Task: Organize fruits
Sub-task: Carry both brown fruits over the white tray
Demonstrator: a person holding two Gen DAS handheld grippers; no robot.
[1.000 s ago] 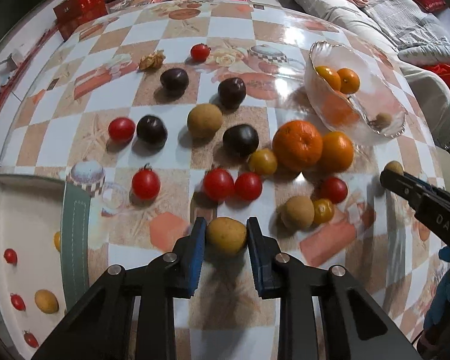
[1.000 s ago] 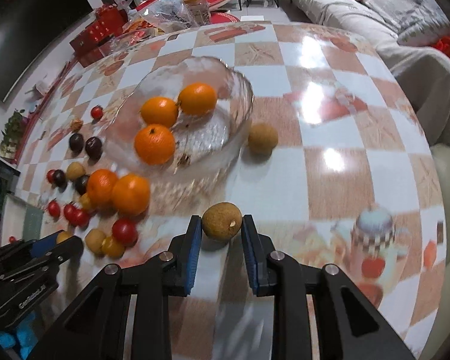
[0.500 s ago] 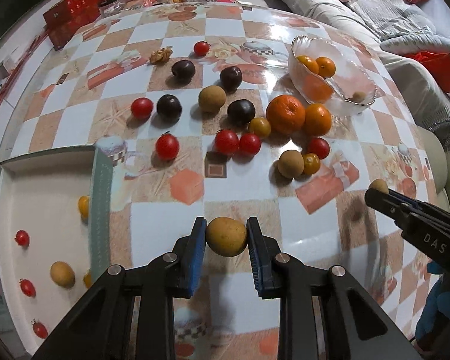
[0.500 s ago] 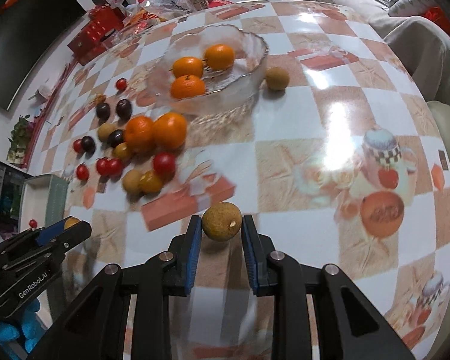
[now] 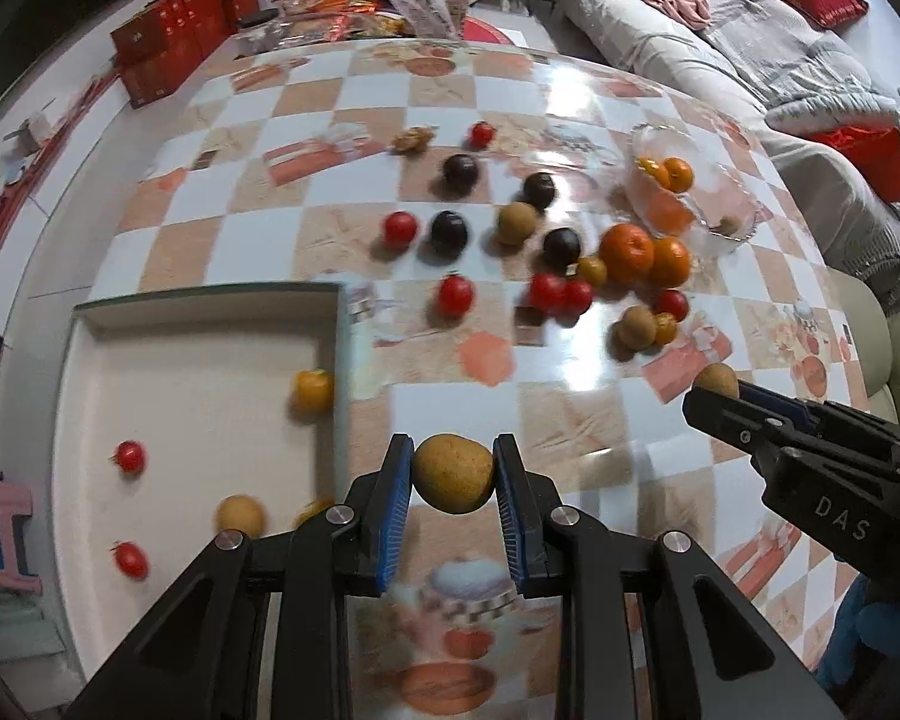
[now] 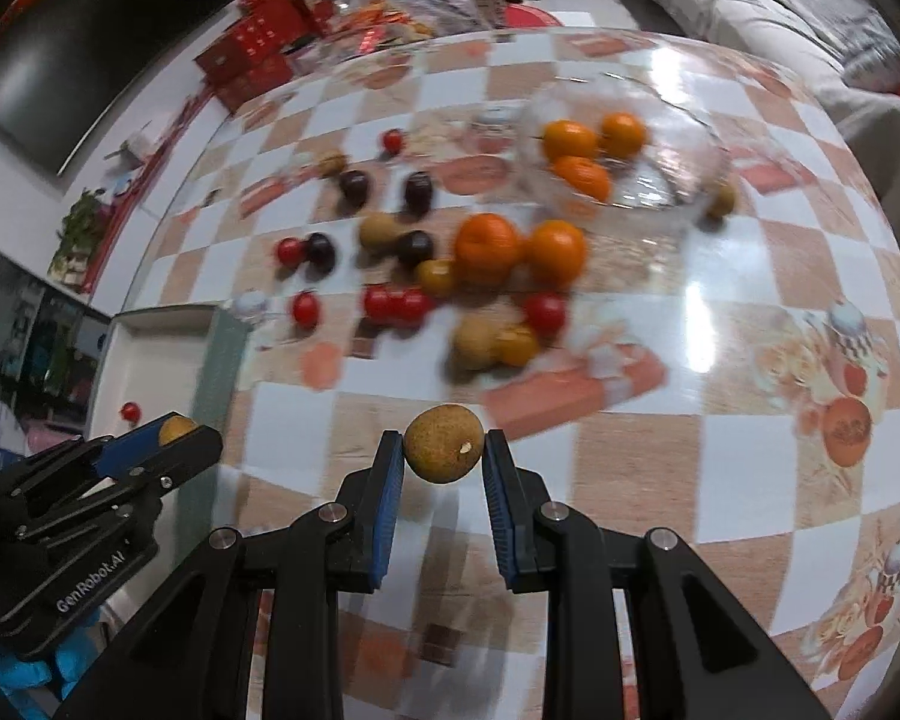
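My left gripper (image 5: 453, 474) is shut on a tan longan (image 5: 453, 473), held above the table just right of the white tray (image 5: 204, 300). My right gripper (image 6: 443, 459) is shut on another tan longan (image 6: 444, 444), held above the table's near part. The right gripper also shows in the left wrist view (image 5: 717, 387), the left one in the right wrist view (image 6: 177, 429). The tray holds cherry tomatoes (image 5: 130, 456), a longan (image 5: 240, 515) and a yellow fruit (image 5: 312, 390). Loose tomatoes (image 5: 455, 294), dark plums (image 5: 449, 231), oranges (image 5: 627, 249) and longans (image 5: 516, 222) lie mid-table.
A glass bowl (image 6: 684, 192) with three oranges (image 6: 570, 141) stands at the far right; one longan (image 6: 720, 201) lies beside it. Red boxes (image 5: 168, 54) and packets crowd the table's far edge. A sofa (image 5: 750, 42) runs along the right.
Both grippers have pulled back from the fruit pile and swung left with their longans. The tray now fills more of the left wrist view.
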